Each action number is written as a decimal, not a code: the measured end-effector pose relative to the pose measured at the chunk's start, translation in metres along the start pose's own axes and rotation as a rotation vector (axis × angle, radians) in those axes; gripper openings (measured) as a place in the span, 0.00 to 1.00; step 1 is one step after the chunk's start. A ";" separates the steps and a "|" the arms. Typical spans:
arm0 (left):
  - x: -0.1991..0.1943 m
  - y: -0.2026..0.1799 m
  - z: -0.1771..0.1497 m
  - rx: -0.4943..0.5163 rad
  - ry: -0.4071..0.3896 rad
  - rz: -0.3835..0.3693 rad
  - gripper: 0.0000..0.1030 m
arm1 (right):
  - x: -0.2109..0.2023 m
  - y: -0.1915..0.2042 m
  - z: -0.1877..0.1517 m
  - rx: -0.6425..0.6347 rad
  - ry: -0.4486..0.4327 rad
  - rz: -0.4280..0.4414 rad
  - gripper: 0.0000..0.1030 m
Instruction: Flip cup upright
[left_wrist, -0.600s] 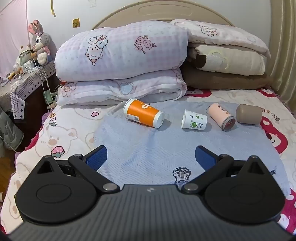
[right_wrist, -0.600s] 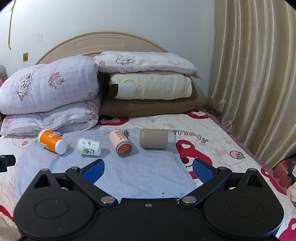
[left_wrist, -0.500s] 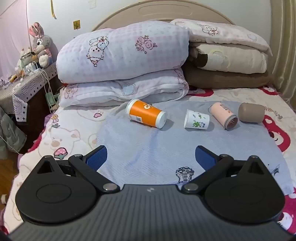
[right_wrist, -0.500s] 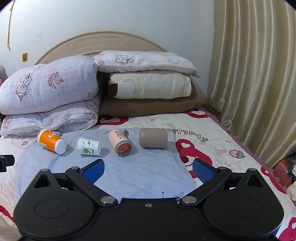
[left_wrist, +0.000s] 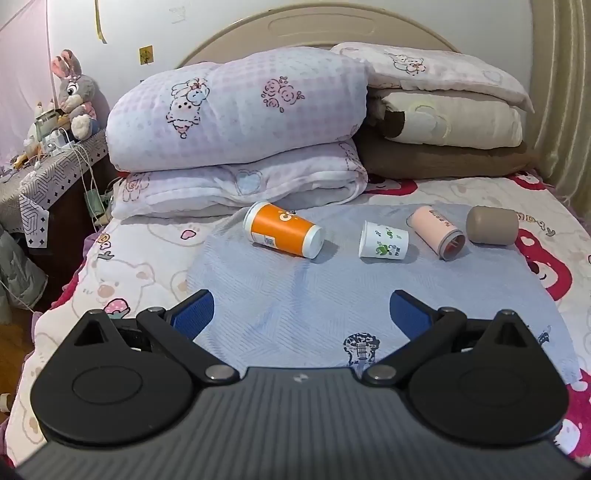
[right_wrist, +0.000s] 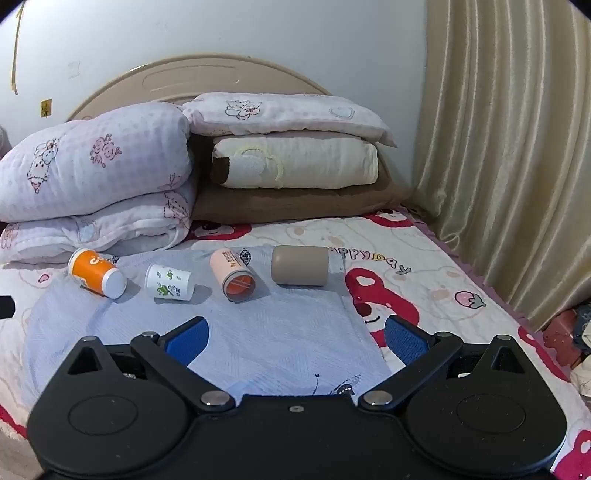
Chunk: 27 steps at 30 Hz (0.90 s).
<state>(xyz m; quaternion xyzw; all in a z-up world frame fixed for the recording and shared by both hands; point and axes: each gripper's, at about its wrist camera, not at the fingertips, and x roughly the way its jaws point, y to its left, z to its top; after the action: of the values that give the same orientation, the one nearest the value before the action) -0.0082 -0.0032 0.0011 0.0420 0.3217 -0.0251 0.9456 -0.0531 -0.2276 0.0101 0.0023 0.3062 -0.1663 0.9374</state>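
Four cups lie sideways on light-blue cloth (left_wrist: 295, 295) over cartoon-print bed (right_wrist: 424, 280); stacked pillows (left_wrist: 236, 110) behind cloth; both hand-held grippers, left (left_wrist: 301, 312) and right (right_wrist: 295, 338), wide, empty.

Four cups, all on their sides in a row across a pale blue cloth (left_wrist: 295, 295) on a bed. From left: orange cup (left_wrist: 282, 229) with white ends; small white cup (left_wrist: 384, 244) with green print; pink cup (left_wrist: 436, 236), open mouth toward camera; plain tan cup (left_wrist: 492, 225) at the cloth's right edge. Well apart.
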 end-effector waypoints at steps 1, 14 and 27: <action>0.000 0.000 0.000 0.001 0.003 -0.002 1.00 | 0.000 0.000 0.000 -0.002 0.003 0.000 1.00; -0.004 -0.003 0.003 0.005 0.020 -0.021 1.00 | -0.005 -0.006 -0.002 -0.011 0.024 -0.014 1.00; -0.008 -0.003 0.003 -0.004 0.006 -0.039 1.00 | -0.016 -0.009 0.001 -0.022 -0.003 -0.007 1.00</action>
<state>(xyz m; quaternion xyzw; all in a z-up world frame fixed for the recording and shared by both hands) -0.0124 -0.0066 0.0083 0.0342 0.3255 -0.0427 0.9440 -0.0672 -0.2315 0.0210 -0.0092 0.3065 -0.1664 0.9372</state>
